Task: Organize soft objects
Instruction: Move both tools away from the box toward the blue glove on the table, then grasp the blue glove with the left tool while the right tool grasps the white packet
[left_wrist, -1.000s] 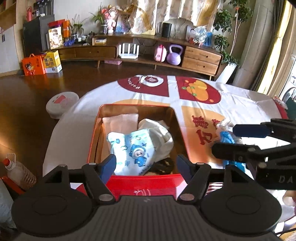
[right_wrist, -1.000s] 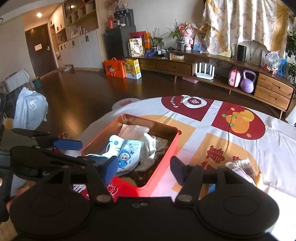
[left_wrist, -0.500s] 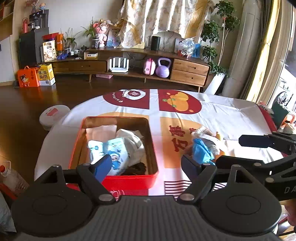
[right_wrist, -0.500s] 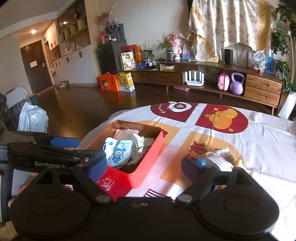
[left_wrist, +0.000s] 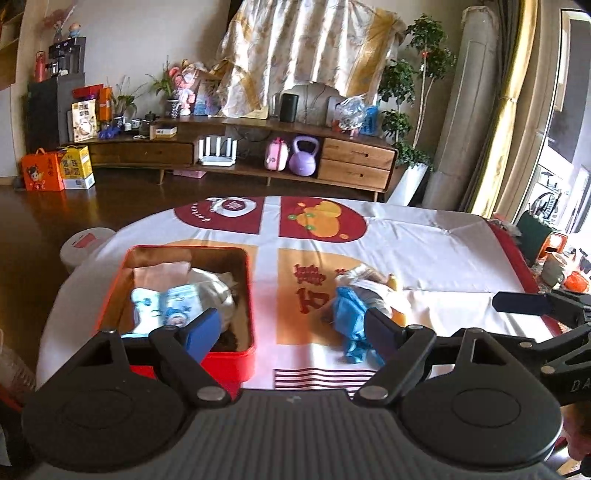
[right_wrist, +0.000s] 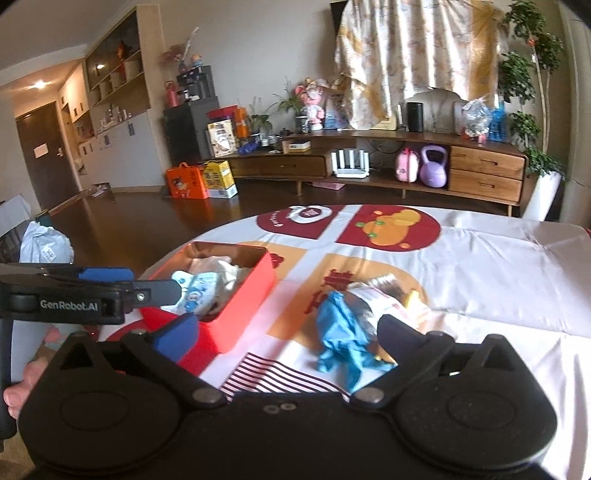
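Reaching toward the loose pile is judged to be the step in hand: the red rectangular tin box on the printed white tablecloth is already part-filled with soft cloths, while the crumpled blue fabric piece lies beside it. A closing pinch will be needed. The right gripper and left gripper have just been opened wide, with nothing held.
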